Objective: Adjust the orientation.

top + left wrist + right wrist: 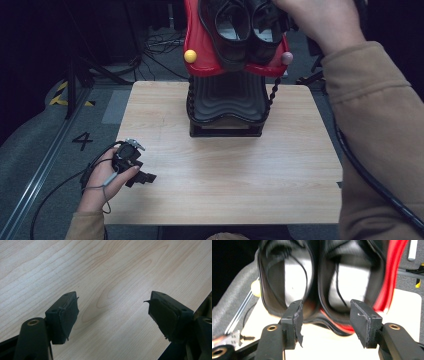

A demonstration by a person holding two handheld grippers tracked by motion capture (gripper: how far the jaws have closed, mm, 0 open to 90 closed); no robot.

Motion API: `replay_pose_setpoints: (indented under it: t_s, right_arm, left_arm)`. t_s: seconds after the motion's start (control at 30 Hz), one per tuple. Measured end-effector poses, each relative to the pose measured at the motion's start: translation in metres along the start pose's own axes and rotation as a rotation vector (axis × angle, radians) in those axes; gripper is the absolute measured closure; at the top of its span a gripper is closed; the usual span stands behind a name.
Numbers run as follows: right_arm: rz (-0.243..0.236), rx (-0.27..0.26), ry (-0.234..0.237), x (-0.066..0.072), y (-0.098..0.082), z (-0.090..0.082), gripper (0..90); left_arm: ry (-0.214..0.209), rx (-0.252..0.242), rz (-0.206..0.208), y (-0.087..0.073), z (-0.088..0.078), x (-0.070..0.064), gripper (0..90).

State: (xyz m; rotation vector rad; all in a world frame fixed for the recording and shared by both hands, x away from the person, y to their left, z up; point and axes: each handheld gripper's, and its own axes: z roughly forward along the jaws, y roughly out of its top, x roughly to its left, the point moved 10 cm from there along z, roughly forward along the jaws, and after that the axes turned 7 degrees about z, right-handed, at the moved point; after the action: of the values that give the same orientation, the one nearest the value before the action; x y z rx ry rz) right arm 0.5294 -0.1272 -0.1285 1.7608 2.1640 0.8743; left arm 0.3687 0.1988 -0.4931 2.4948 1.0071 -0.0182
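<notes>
The wooden table (225, 165) is the biggest thing here, and everything else hangs off the red-and-black shoe rack (227, 97) standing at its far middle edge. On the rack's top red shelf sit two black shoes (245, 27), side by side with their openings facing up — in the right gripper view they're blurry but plainly sitting just past the jaws.

The right hand (320, 20) is up at the rack's top right corner, next to the shoes. Its right gripper (325, 312) is released — jaws spread wide with nothing pinched between the pads, just the shoe openings behind them.

Way off toward the rack's near left, at the table's front left corner, the left hand (107, 175) rests with the left gripper (112, 312), also slack and gaping over bare wood.
</notes>
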Motion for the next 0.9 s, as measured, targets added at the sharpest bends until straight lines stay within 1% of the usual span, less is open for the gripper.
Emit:
replay_pose_setpoints:
  t_s: [0.03,0.13,0.17,0.2,0.23,0.27,0.3,0.37,0.4,0.47,0.5,0.53,0.6,0.63,0.7,0.77,0.8,0.83,0.87,0.9]
  right_arm:
    - [-0.014,-0.002,0.001,-0.004,-0.005,-0.003,45.1]
    - [-0.022,0.004,0.003,-0.017,-0.020,-0.013,45.2]
    - [-0.022,0.004,0.003,-0.017,-0.020,-0.013,45.2]
    - [-0.032,0.004,0.002,-0.028,-0.030,-0.020,45.2]
    - [-0.031,0.004,0.005,-0.032,-0.034,-0.024,45.2]
    - [-0.031,0.004,0.005,-0.032,-0.034,-0.024,45.2]
    - [-0.034,0.005,0.011,-0.040,-0.041,-0.030,45.1]
    - [-0.031,0.005,0.008,-0.050,-0.048,-0.035,45.1]
    - [-0.031,0.005,0.008,-0.050,-0.048,-0.035,45.1]
    - [-0.039,0.006,0.012,-0.060,-0.056,-0.041,44.6]
    - [-0.037,0.006,0.012,-0.063,-0.058,-0.043,44.5]
    - [-0.050,0.003,0.014,-0.069,-0.063,-0.045,44.1]
    - [-0.064,0.005,0.011,-0.077,-0.070,-0.047,43.6]
    - [-0.080,0.007,0.010,-0.080,-0.073,-0.046,43.1]
    - [-0.091,0.016,0.007,-0.086,-0.080,-0.044,42.9]
    - [-0.105,0.025,0.007,-0.093,-0.088,-0.038,42.4]
    - [-0.108,0.029,0.008,-0.095,-0.091,-0.036,42.1]
    - [-0.117,0.036,0.011,-0.097,-0.095,-0.032,41.8]
    - [-0.124,0.045,0.016,-0.100,-0.100,-0.027,41.5]
    - [-0.124,0.045,0.016,-0.100,-0.100,-0.027,41.5]
  left_arm:
    - [-0.001,-0.002,-0.004,0.000,-0.001,-0.001,24.6]
    - [0.005,-0.002,-0.006,-0.001,-0.004,-0.003,24.5]
    - [0.005,-0.002,-0.006,-0.001,-0.004,-0.003,24.5]
    - [0.014,-0.006,-0.008,-0.001,-0.007,-0.005,24.4]
    - [0.013,-0.004,-0.010,-0.002,-0.008,-0.006,24.3]
    - [0.013,-0.004,-0.010,-0.002,-0.008,-0.006,24.3]
    - [0.023,-0.008,-0.011,-0.002,-0.010,-0.006,24.2]
    - [0.023,-0.009,-0.015,-0.003,-0.011,-0.007,24.2]
    - [0.024,-0.009,-0.018,-0.003,-0.012,-0.007,24.2]
    - [0.025,-0.011,-0.024,-0.003,-0.013,-0.008,24.1]
    - [0.031,-0.012,-0.019,-0.003,-0.013,-0.007,24.1]
    - [0.025,-0.012,-0.024,-0.002,-0.012,-0.007,24.1]
    - [0.025,-0.012,-0.031,-0.001,-0.011,-0.007,24.0]
    - [0.029,-0.012,-0.032,-0.001,-0.010,-0.007,24.0]
    - [0.032,-0.012,-0.038,-0.001,-0.010,-0.008,24.0]
    - [0.039,-0.011,-0.042,-0.001,-0.010,-0.007,24.0]
    - [0.034,-0.012,-0.053,-0.002,-0.010,-0.009,24.0]
    - [0.044,-0.012,-0.053,-0.003,-0.010,-0.008,24.0]
    - [0.039,-0.011,-0.062,-0.004,-0.009,-0.009,24.0]
    - [0.039,-0.011,-0.062,-0.004,-0.009,-0.009,24.0]
